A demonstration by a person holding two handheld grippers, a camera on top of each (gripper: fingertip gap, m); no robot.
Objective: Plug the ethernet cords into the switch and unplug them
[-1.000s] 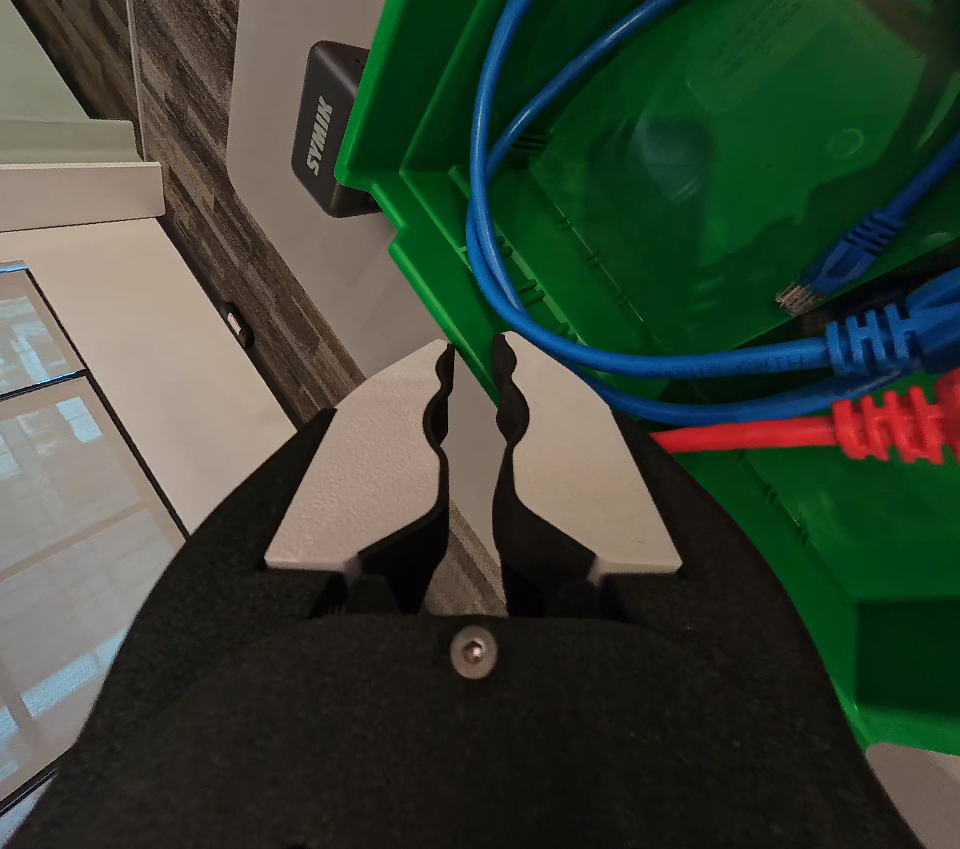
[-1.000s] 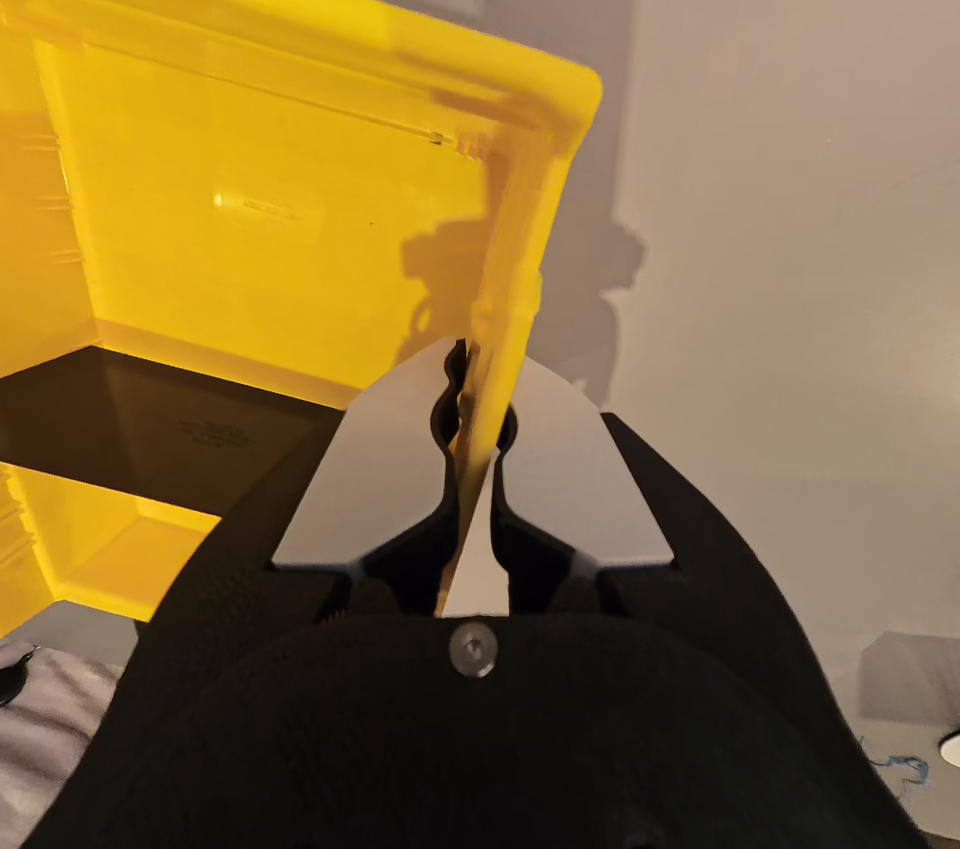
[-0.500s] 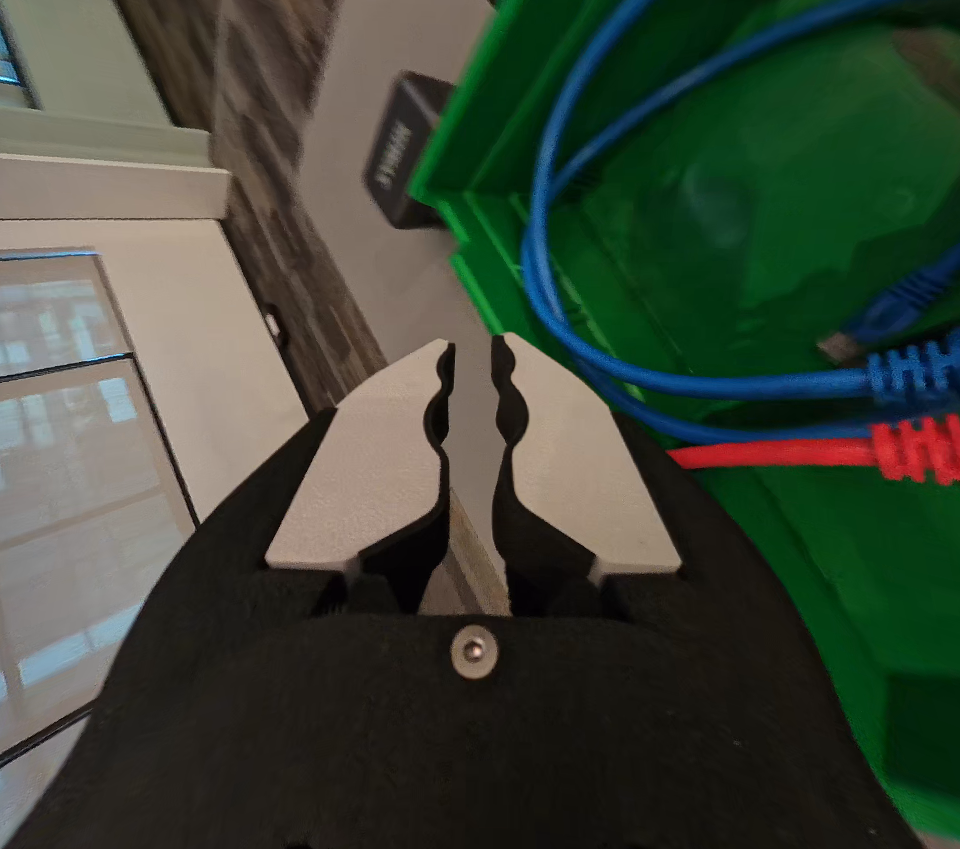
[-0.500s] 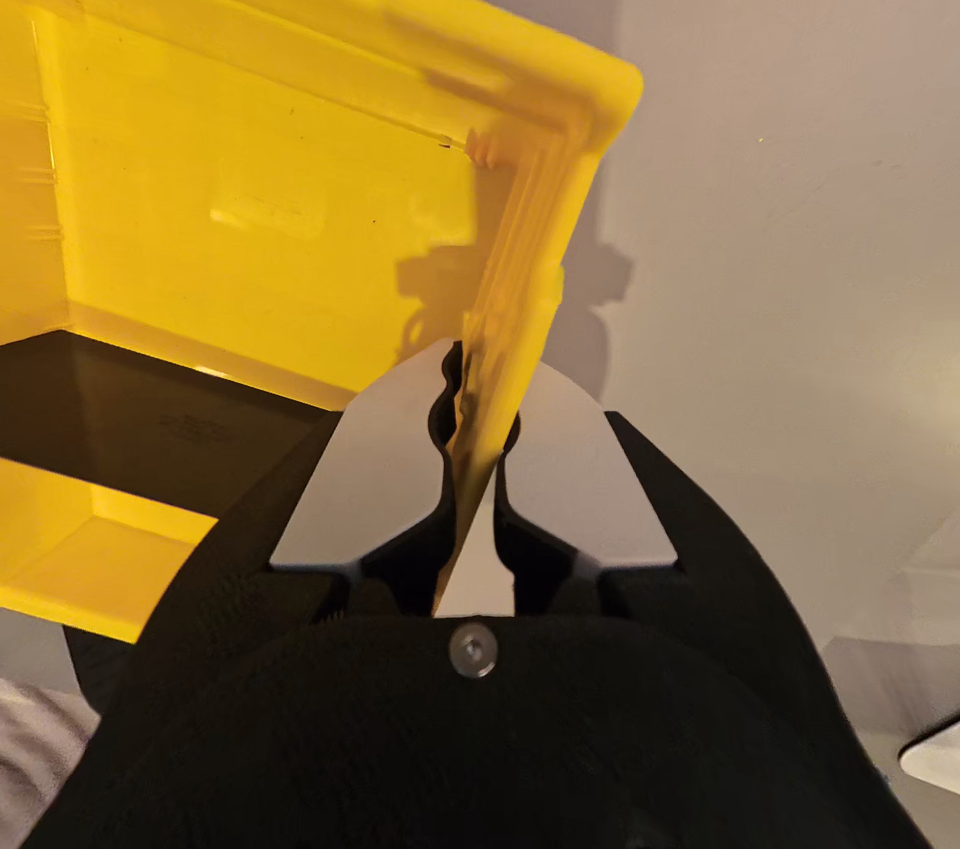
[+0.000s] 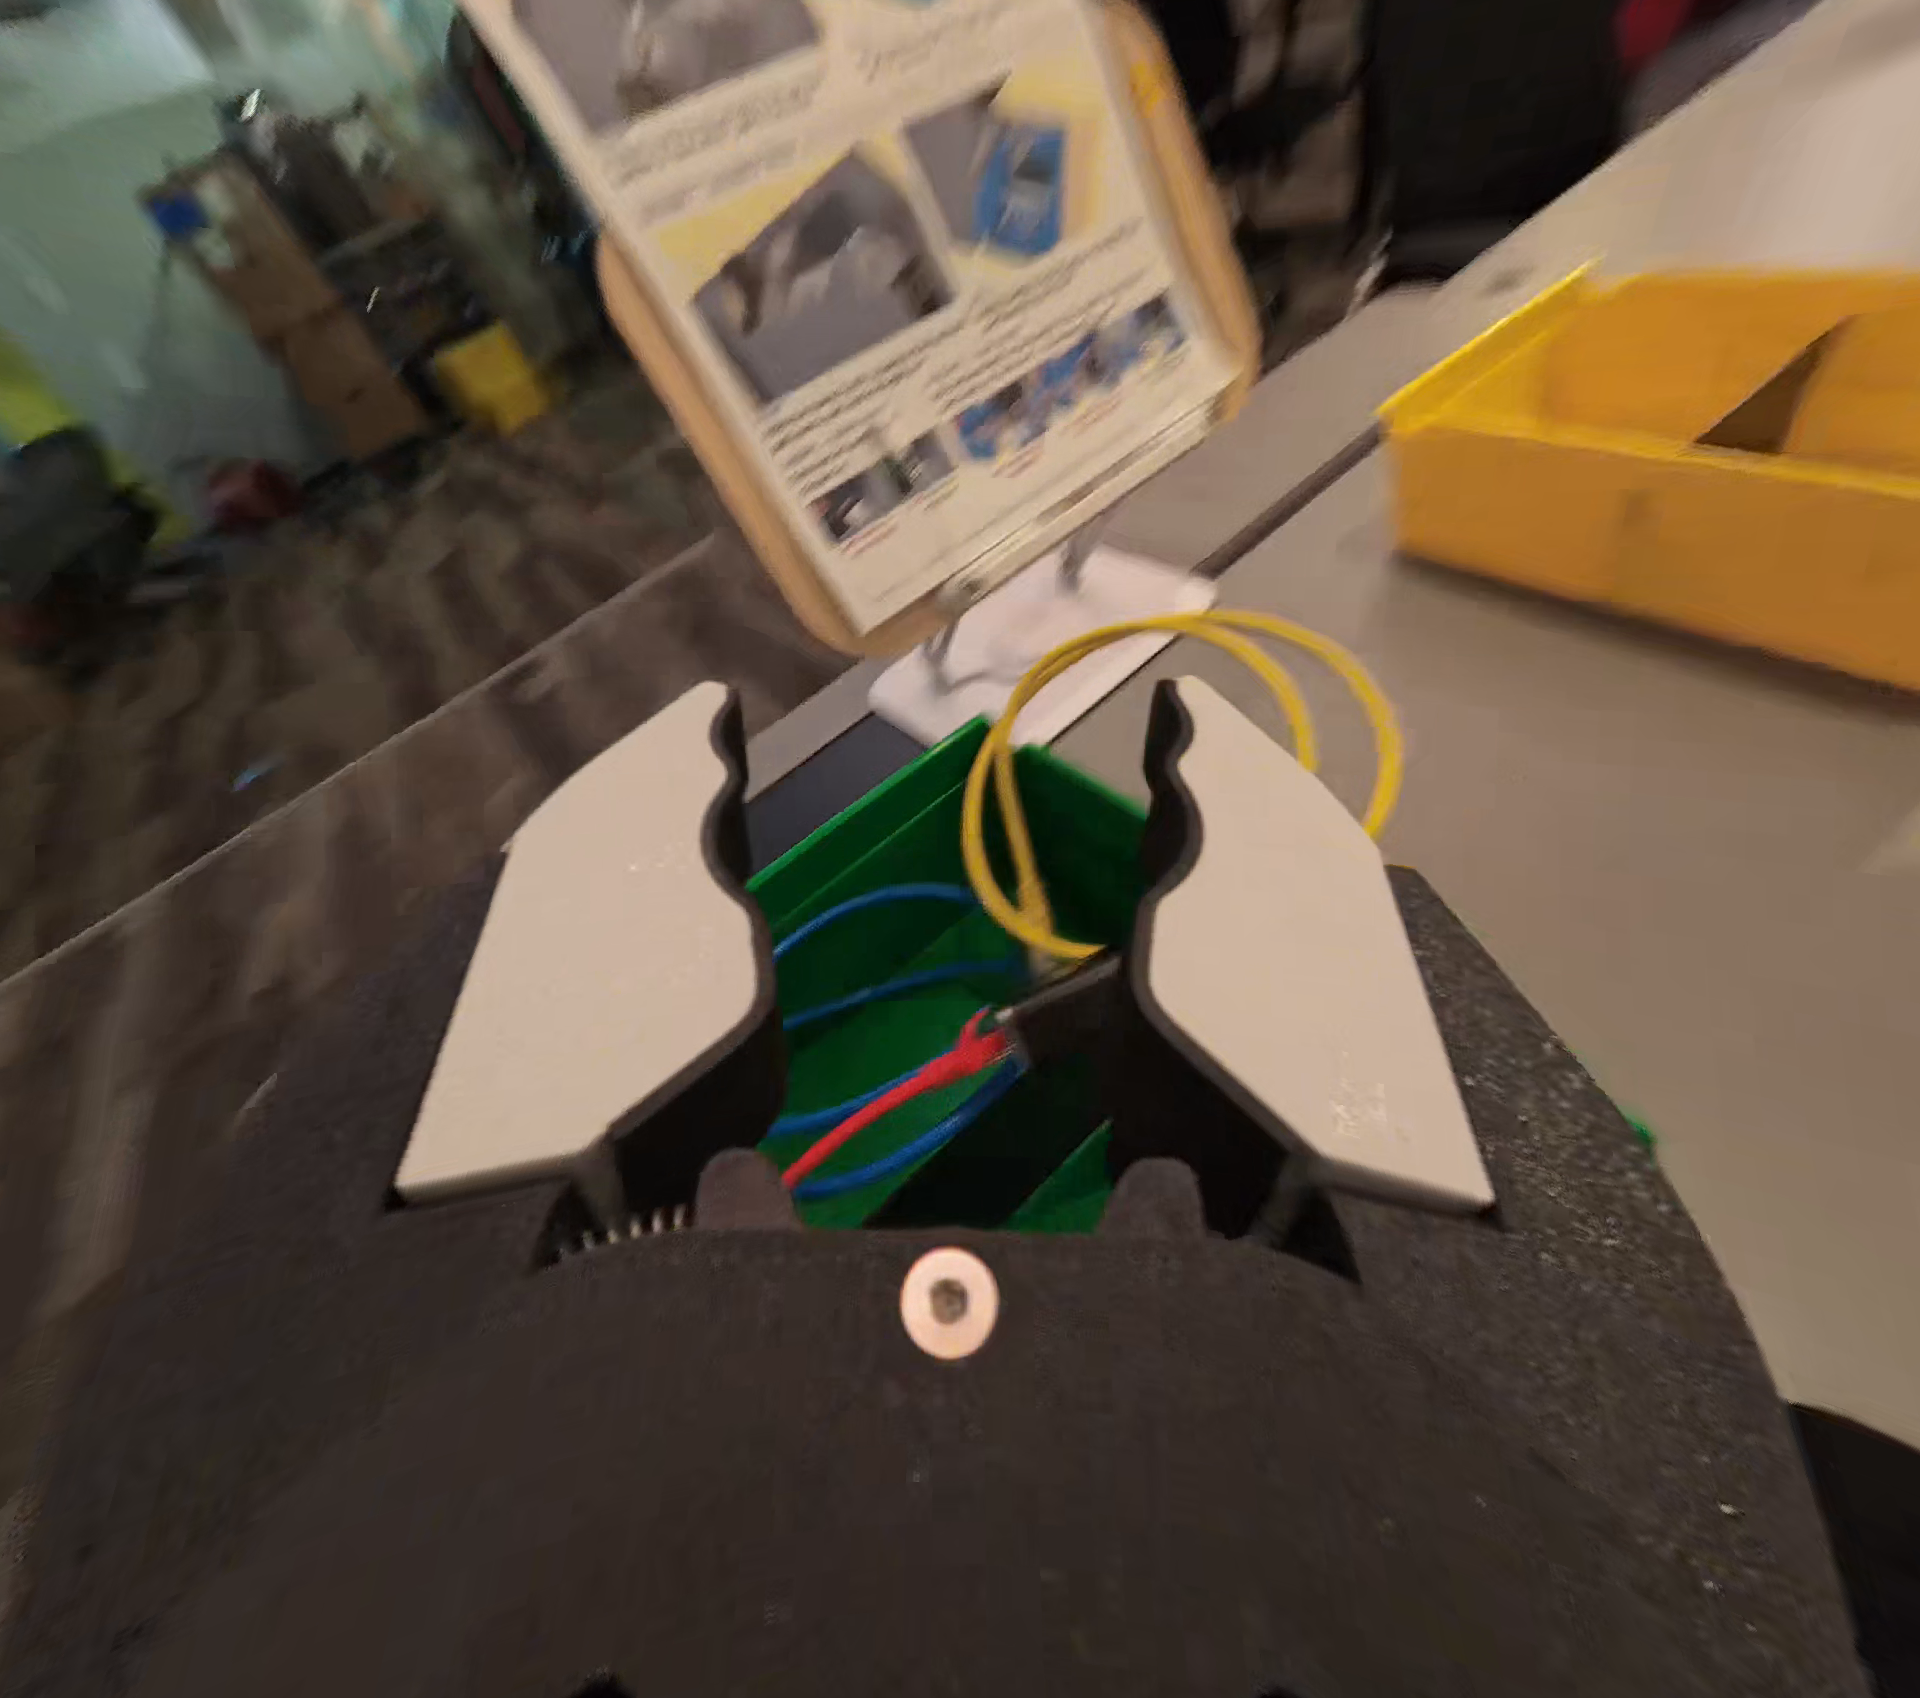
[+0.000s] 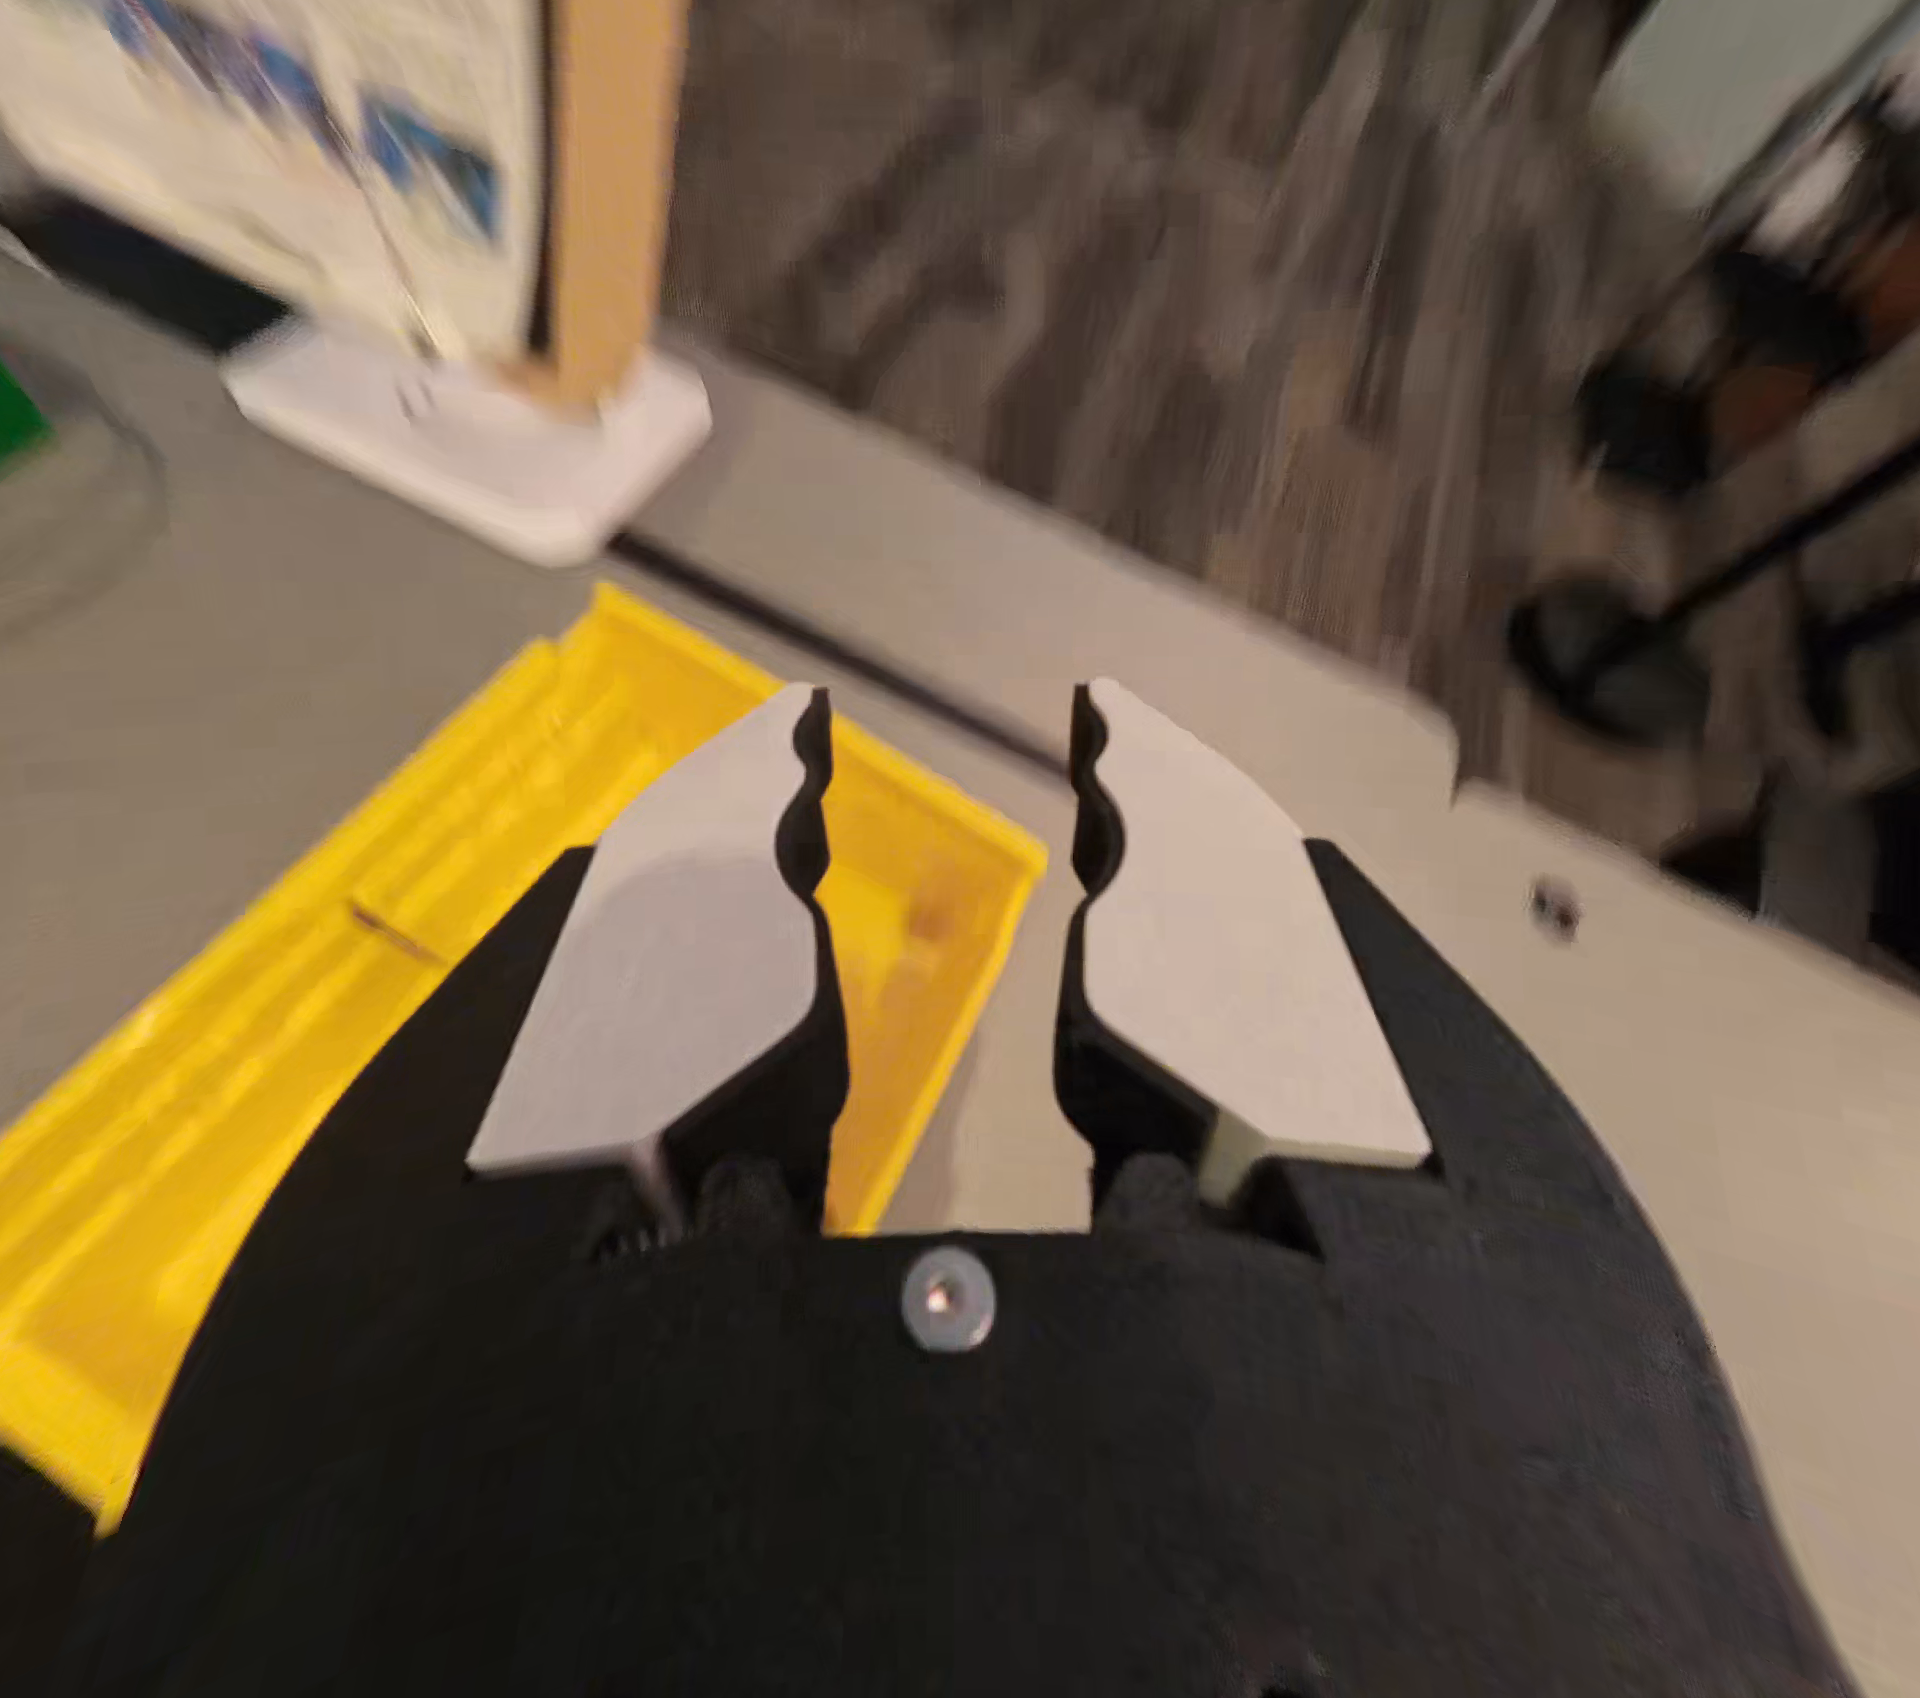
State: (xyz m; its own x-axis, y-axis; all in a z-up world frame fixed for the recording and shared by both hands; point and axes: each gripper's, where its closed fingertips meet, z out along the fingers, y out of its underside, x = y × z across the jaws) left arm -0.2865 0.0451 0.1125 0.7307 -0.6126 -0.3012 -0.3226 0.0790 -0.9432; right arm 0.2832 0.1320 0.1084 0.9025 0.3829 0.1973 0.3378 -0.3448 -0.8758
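Left gripper (image 5: 945, 739) jaws spread wide, holding nothing, above the green bin (image 5: 914, 827) with blue cords (image 5: 883, 905), a red cord (image 5: 883, 1108) and a yellow cord (image 5: 1184, 640) looping out. Right gripper (image 6: 951, 703) jaws also released, over the yellow bin (image 6: 312, 952) on the grey worktop (image 6: 260, 661). Both views blurred; switch not identifiable.

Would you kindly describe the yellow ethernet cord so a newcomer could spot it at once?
Find the green bin on the grey table, just before the standing picture board. The yellow ethernet cord loops up over the bin's far rim; the blue cords and red cord lie inside.
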